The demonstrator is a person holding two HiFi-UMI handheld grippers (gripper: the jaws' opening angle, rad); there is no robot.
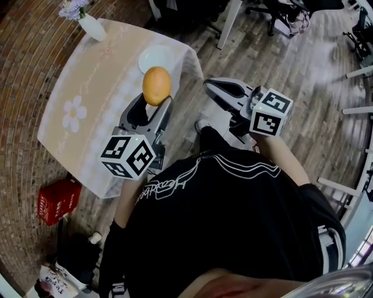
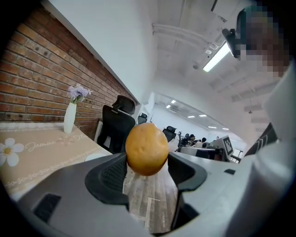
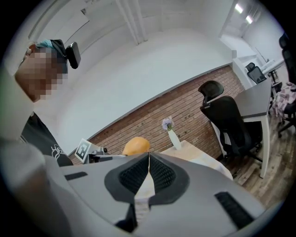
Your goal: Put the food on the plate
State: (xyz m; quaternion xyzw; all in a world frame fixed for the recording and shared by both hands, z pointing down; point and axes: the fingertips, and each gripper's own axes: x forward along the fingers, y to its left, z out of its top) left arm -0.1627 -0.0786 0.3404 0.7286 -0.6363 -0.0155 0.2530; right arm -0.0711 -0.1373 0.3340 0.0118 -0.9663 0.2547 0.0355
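Note:
My left gripper (image 1: 154,100) is shut on an orange-yellow rounded food item (image 1: 156,85), held in the air over the near edge of the table. In the left gripper view the food (image 2: 146,148) sits between the two dark pads, pressed from both sides. A white plate (image 1: 157,59) lies on the beige tablecloth just beyond the food, near the table's right corner. My right gripper (image 1: 211,85) hovers off the table over the wooden floor, its jaws closed together with nothing between them; in its own view (image 3: 148,166) the pads meet, and the food (image 3: 136,145) shows beyond.
A table (image 1: 87,105) with a beige flowered cloth stands against a brick wall. A white vase of purple flowers (image 1: 87,22) is at its far corner. A red box (image 1: 58,201) lies on the floor at left. Office chairs and desks (image 1: 280,14) stand beyond.

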